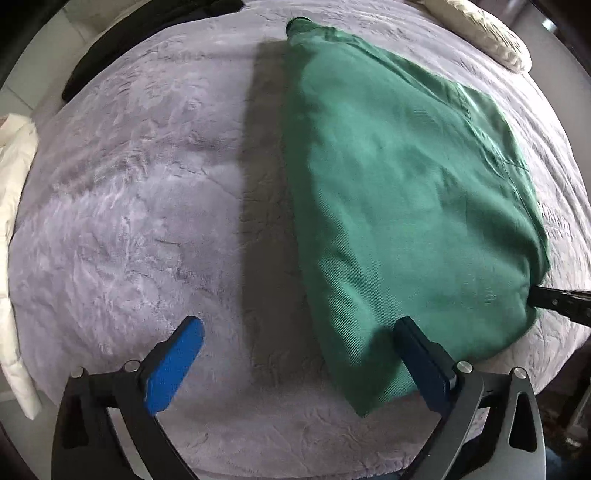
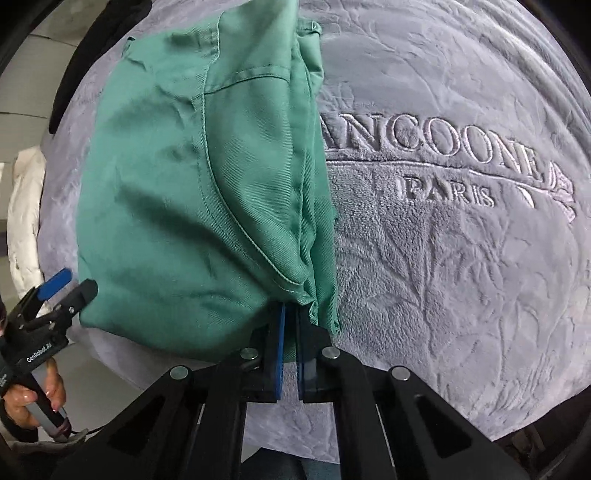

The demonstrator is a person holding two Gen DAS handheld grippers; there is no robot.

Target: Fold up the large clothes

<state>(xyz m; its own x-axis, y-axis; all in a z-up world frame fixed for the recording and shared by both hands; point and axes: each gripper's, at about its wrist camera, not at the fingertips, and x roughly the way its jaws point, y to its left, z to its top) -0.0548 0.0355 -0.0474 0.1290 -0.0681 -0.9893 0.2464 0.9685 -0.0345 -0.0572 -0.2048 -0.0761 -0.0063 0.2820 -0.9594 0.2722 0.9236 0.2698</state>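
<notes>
A green garment (image 1: 399, 206) lies partly lifted over the grey plush blanket (image 1: 147, 184), stretching from the far edge toward me. My left gripper (image 1: 299, 332) is open; its right finger touches the near left edge of the cloth, nothing is between the fingers. In the right wrist view my right gripper (image 2: 290, 314) is shut on the bunched near edge of the green garment (image 2: 192, 184) and holds it up. The left gripper (image 2: 68, 282) also shows there, open at the cloth's left corner. The right gripper's arm (image 1: 565, 301) enters at the cloth's right corner.
The blanket (image 2: 461, 258) bears embroidered lettering "PARIS" to the right of the garment. A cream pillow (image 1: 480, 33) lies at the far right, a white quilt (image 1: 14, 240) hangs at the left edge. A dark item (image 1: 122, 55) lies at the far left.
</notes>
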